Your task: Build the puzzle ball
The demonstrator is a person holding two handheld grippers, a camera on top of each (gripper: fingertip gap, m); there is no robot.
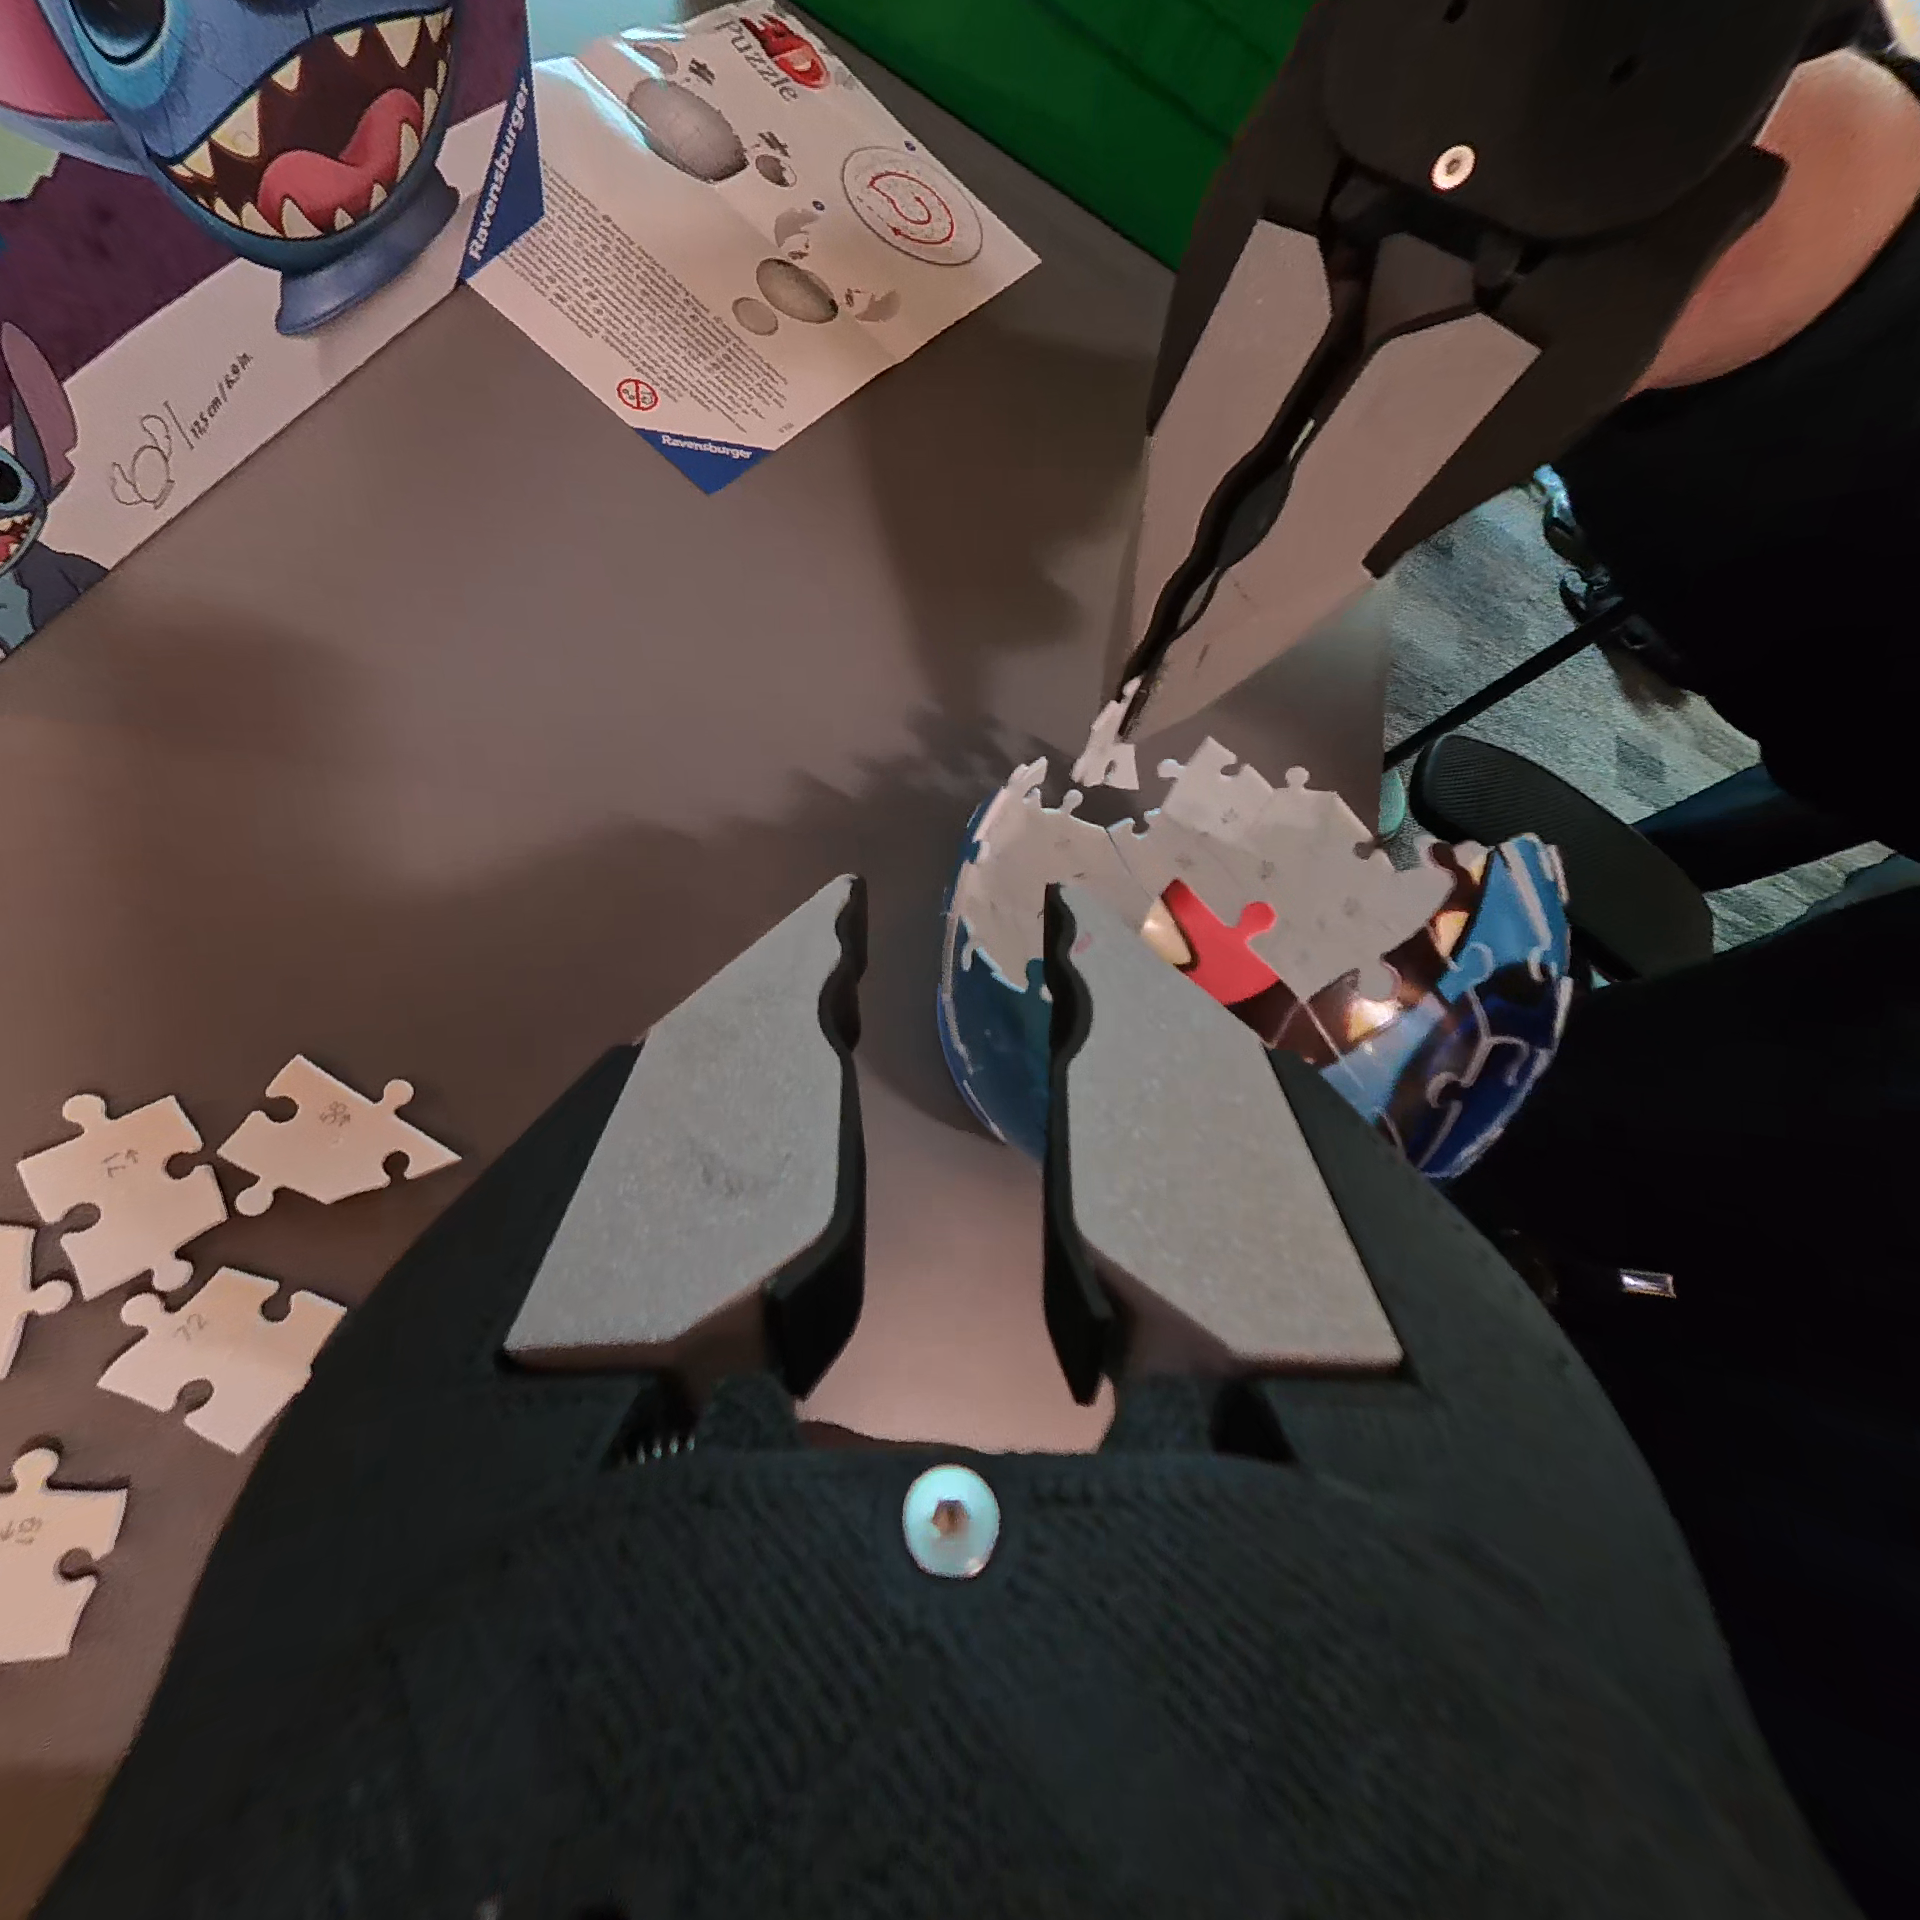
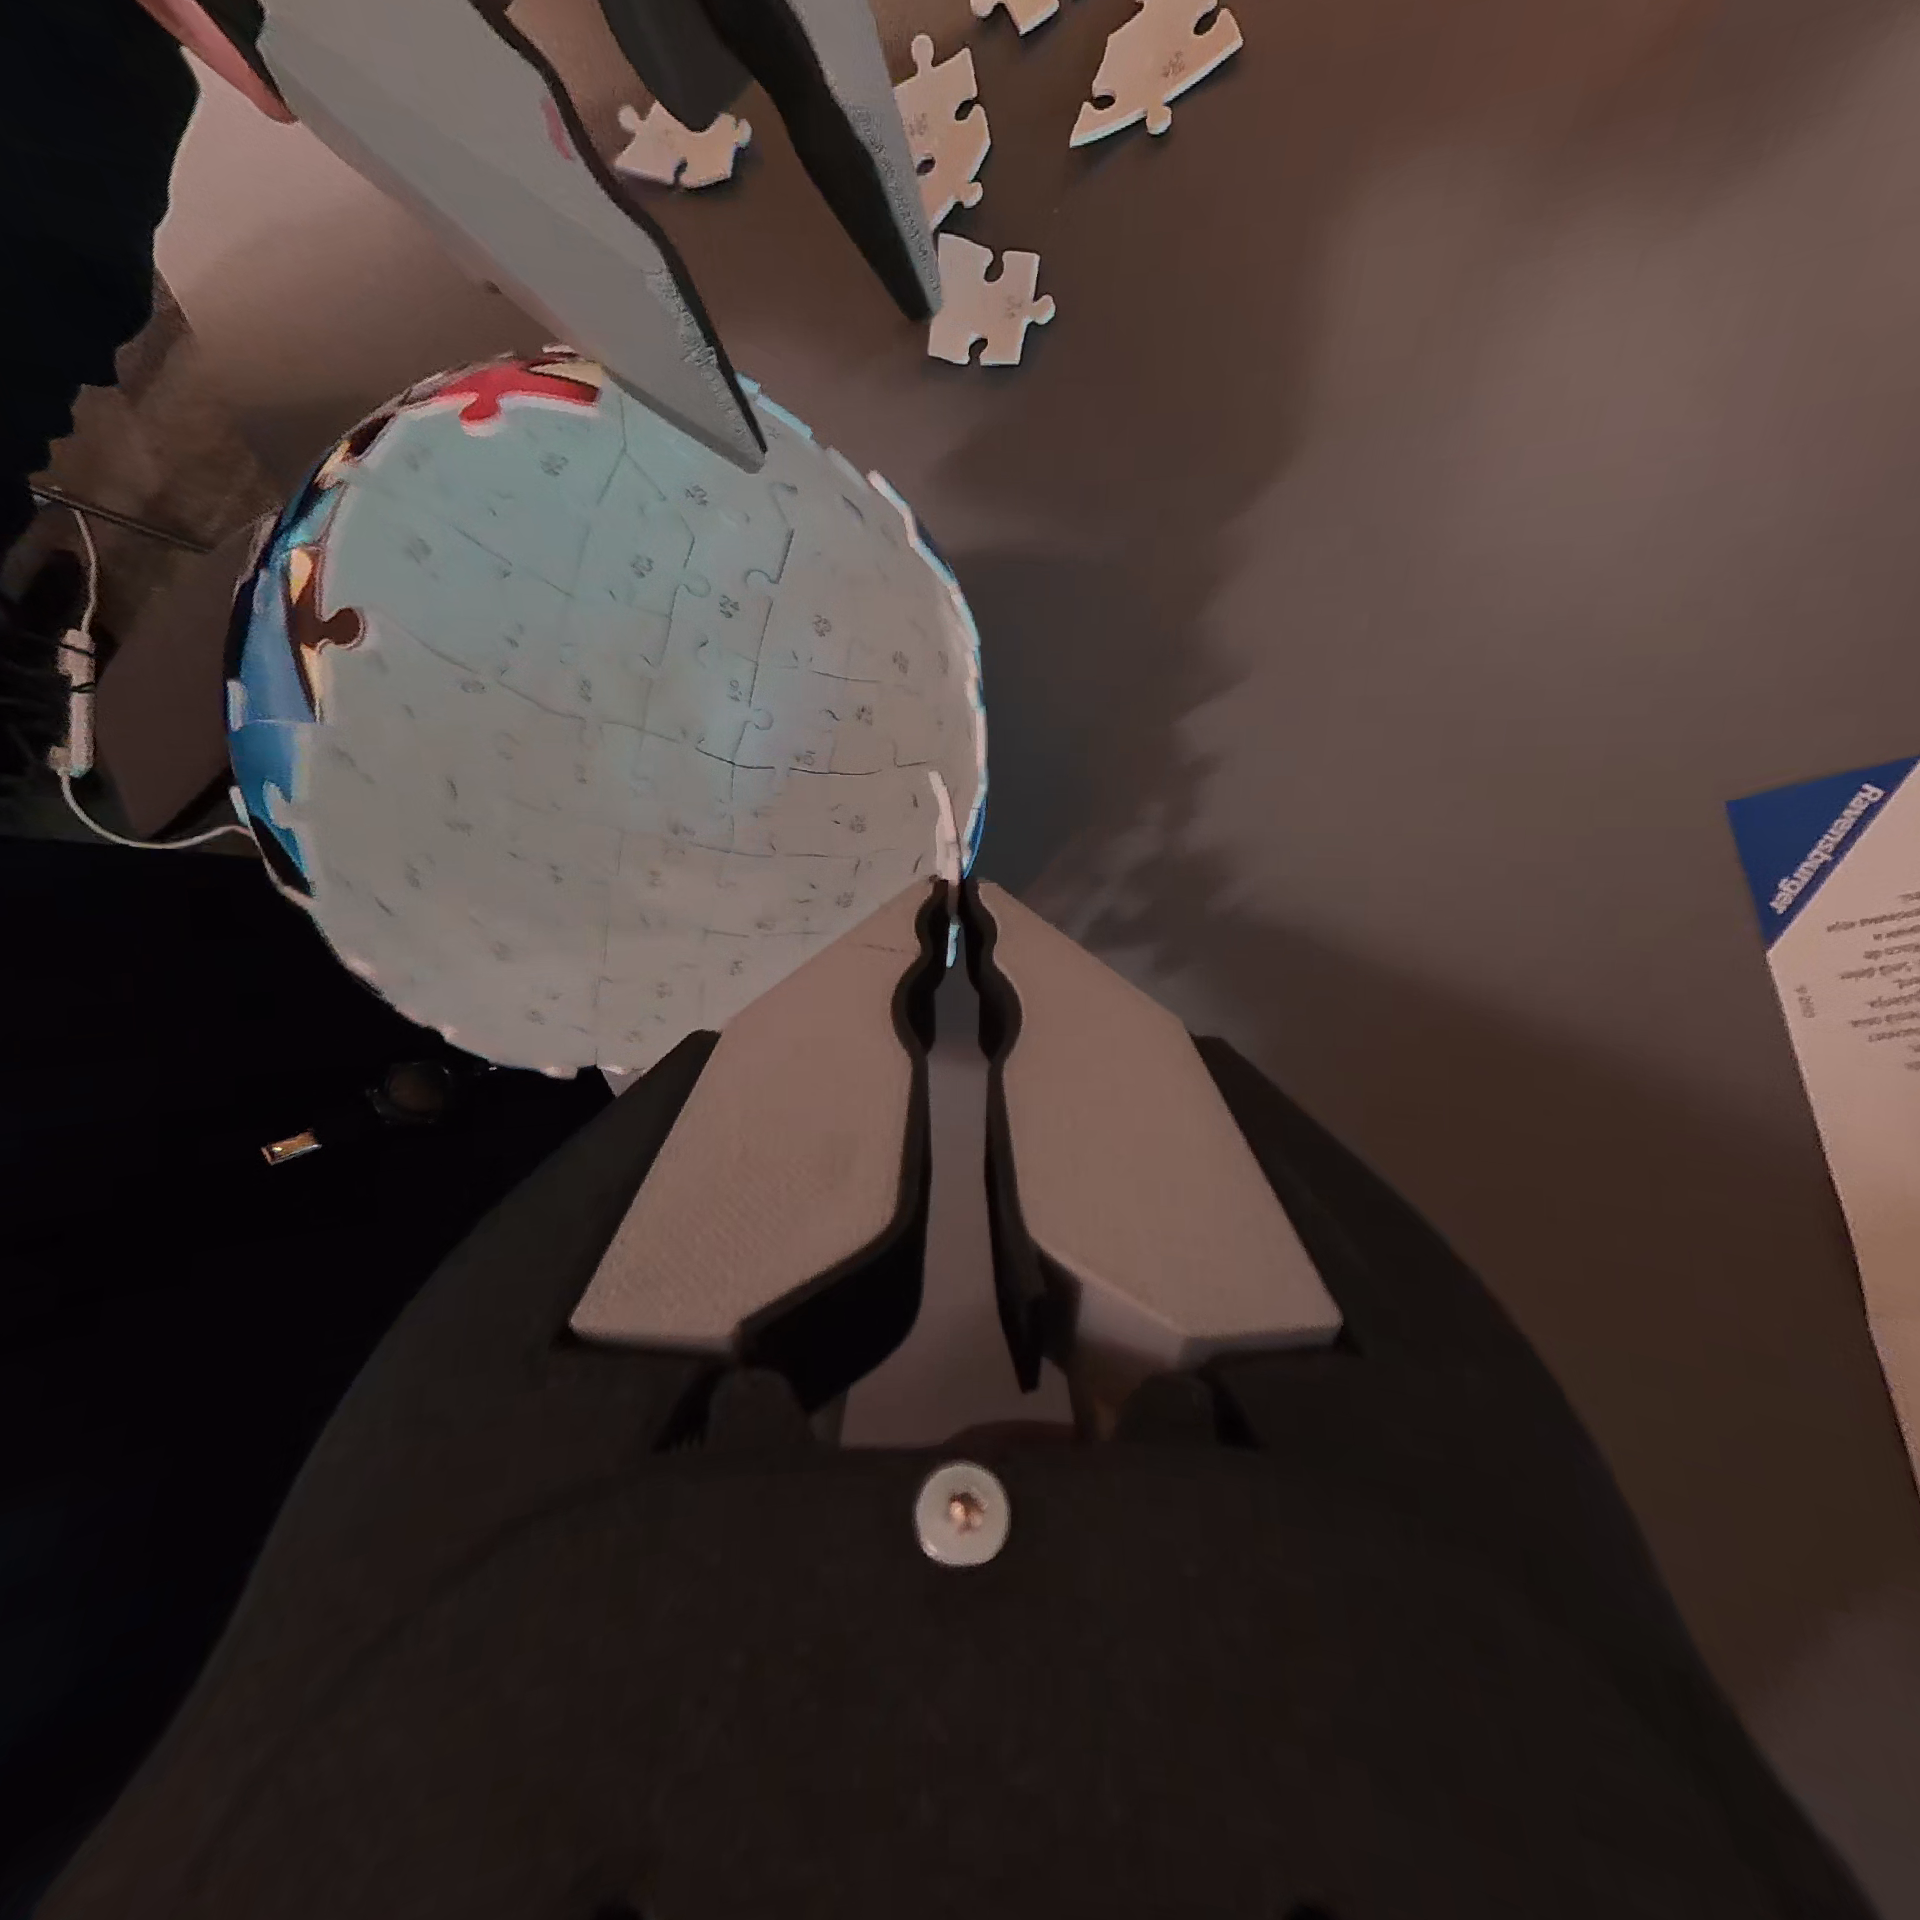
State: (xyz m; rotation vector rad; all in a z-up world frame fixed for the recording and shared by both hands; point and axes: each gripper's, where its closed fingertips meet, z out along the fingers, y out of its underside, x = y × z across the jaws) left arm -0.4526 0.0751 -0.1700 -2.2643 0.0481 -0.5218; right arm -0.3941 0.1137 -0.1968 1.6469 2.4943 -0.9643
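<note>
Right claw (image 2: 954, 894): its fingers are pressing together on a white puzzle piece (image 1: 1107, 740), which is standing edge-on between the tips.
Left claw (image 1: 951, 925): its fingers are standing apart and gripping nothing; one finger (image 2: 717, 410) is resting on the rim of the shell.
Puzzle ball (image 2: 603, 707): it is sitting on the grey surface (image 1: 623, 644) as a half-built open shell, white inside and blue outside, directly in front of both claws.
Key relation: the held piece is hanging just above the toothed rim, at the side of the shell nearest the right claw, so I judge this claw is the one to press it down.
Loose pieces (image 1: 156, 1236): they are lying to the left of the left claw.
Leaflet (image 1: 748, 239): it is lying far ahead of the left claw.
</note>
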